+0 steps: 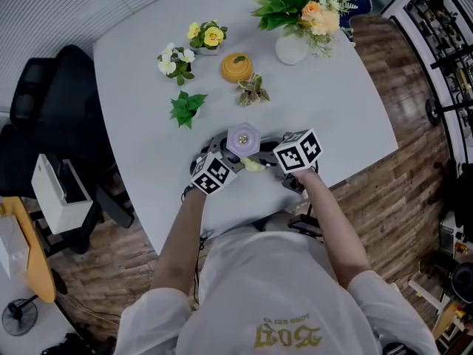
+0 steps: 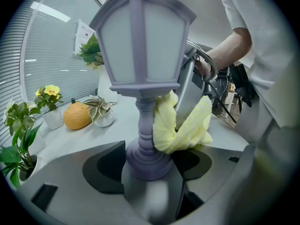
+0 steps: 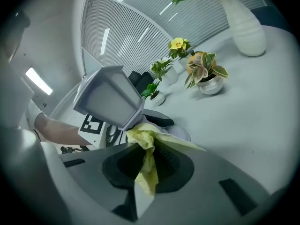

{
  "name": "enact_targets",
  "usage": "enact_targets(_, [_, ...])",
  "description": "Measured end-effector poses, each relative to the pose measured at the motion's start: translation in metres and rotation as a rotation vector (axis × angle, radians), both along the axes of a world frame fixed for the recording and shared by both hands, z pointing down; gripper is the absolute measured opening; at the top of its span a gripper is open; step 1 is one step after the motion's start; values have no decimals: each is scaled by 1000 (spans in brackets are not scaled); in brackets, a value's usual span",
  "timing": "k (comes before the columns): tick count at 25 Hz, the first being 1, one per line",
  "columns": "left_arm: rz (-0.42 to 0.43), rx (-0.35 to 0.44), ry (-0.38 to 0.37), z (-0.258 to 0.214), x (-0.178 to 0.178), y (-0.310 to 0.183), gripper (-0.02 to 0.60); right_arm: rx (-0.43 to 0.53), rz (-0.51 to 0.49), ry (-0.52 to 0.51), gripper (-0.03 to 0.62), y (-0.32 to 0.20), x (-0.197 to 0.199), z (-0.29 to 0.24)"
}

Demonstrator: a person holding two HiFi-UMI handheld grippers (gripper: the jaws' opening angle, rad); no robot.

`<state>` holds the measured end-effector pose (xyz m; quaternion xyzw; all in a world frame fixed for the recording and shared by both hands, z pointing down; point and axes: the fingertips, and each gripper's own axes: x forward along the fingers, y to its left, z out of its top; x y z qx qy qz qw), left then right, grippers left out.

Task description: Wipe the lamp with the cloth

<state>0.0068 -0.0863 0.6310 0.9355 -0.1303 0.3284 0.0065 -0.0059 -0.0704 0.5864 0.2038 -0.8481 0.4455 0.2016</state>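
Observation:
A small lilac lantern-shaped lamp (image 1: pixel 243 140) stands near the table's front edge. My left gripper (image 2: pixel 149 172) is shut on the lamp's round base (image 2: pixel 146 159); its shade (image 2: pixel 140 36) rises straight ahead in the left gripper view. A yellow cloth (image 2: pixel 180 125) is pressed against the lamp's stem just below the shade. My right gripper (image 3: pixel 145 172) is shut on that cloth (image 3: pixel 146 146), with the lamp's shade (image 3: pixel 110 100) close in front of it. In the head view both grippers, left (image 1: pixel 214 173) and right (image 1: pixel 295 154), flank the lamp, and a bit of cloth (image 1: pixel 252 165) shows between them.
Further back on the white table (image 1: pixel 347 102) stand a vase of flowers (image 1: pixel 295 17), an orange pumpkin ornament (image 1: pixel 236 66), several small potted plants (image 1: pixel 186 108) and a leafy pot (image 1: pixel 253 91). A black chair (image 1: pixel 52 117) and white box (image 1: pixel 55 191) stand left of the table.

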Motion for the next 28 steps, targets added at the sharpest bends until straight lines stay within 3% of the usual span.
enact_targets(19, [1, -4, -6, 0, 0, 2, 299, -6, -3, 41, 52, 0, 10, 9])
enact_targets(28, [2, 0, -3, 0, -1, -1, 299, 72, 15, -18, 51, -6, 15, -20])
